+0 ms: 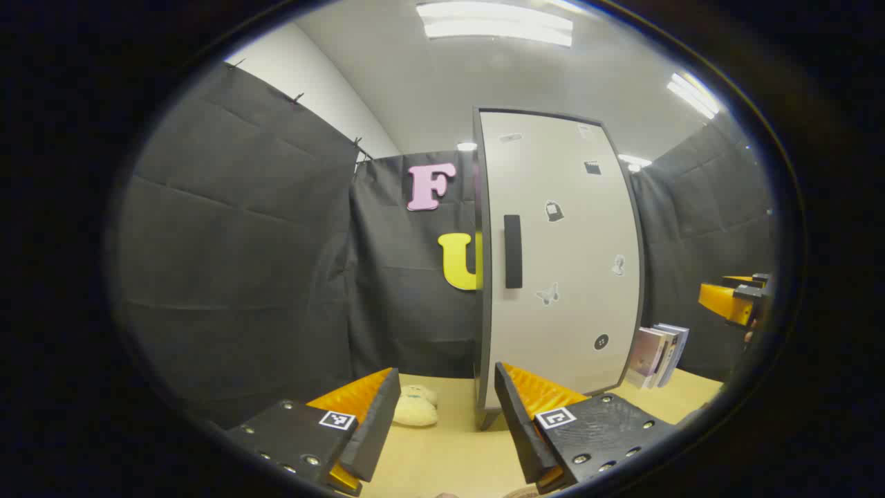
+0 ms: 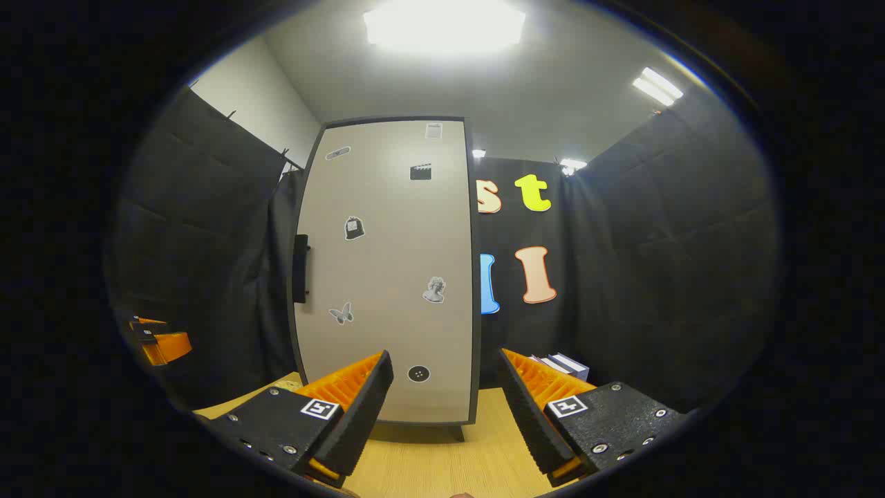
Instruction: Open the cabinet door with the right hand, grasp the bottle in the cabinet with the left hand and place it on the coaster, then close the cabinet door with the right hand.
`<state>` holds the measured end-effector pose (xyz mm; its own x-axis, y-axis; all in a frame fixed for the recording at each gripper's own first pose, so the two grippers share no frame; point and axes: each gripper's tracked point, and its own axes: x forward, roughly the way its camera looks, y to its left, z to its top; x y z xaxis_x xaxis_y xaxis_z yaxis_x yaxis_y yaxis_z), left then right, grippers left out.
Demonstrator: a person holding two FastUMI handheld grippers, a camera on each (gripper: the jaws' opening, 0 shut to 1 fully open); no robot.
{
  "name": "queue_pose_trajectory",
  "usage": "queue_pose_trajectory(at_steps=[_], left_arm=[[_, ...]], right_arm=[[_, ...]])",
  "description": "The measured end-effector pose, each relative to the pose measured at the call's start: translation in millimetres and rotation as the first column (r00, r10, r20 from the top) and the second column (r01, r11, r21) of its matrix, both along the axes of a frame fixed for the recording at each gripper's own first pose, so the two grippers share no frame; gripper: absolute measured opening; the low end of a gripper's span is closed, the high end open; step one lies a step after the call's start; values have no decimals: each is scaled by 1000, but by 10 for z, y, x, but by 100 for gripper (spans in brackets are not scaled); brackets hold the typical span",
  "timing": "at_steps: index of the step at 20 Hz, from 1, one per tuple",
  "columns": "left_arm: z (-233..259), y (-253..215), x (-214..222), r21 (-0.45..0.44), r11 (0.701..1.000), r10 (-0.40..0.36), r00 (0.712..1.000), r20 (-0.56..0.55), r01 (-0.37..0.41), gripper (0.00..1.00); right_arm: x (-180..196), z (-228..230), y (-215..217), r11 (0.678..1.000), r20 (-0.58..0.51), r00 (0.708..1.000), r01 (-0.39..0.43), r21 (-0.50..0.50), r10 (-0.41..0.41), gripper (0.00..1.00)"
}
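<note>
A tall white cabinet with a dark frame stands on the wooden table, its door shut, with a black handle near the door's left edge. In the right gripper view the same cabinet rises straight ahead, its handle on the left. My left gripper is open and holds nothing, a short way in front of the cabinet's left corner. My right gripper is open and holds nothing, facing the door's lower part. The bottle is hidden behind the door.
A pale plush toy lies on the table left of the cabinet. Several books stand right of it, also as books. The other gripper shows far right; the other gripper shows far left.
</note>
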<state>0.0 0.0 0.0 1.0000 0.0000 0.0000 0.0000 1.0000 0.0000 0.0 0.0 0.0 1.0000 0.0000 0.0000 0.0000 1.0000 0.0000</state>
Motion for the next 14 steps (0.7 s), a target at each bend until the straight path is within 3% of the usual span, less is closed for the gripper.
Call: queue_pose_trajectory(at_steps=[14], left_arm=[[-70,21,14,-17,1000,13,1000,-7,-13,82]], right_arm=[[11,-68,70,1000,-14,1000,10,4,-10,94]])
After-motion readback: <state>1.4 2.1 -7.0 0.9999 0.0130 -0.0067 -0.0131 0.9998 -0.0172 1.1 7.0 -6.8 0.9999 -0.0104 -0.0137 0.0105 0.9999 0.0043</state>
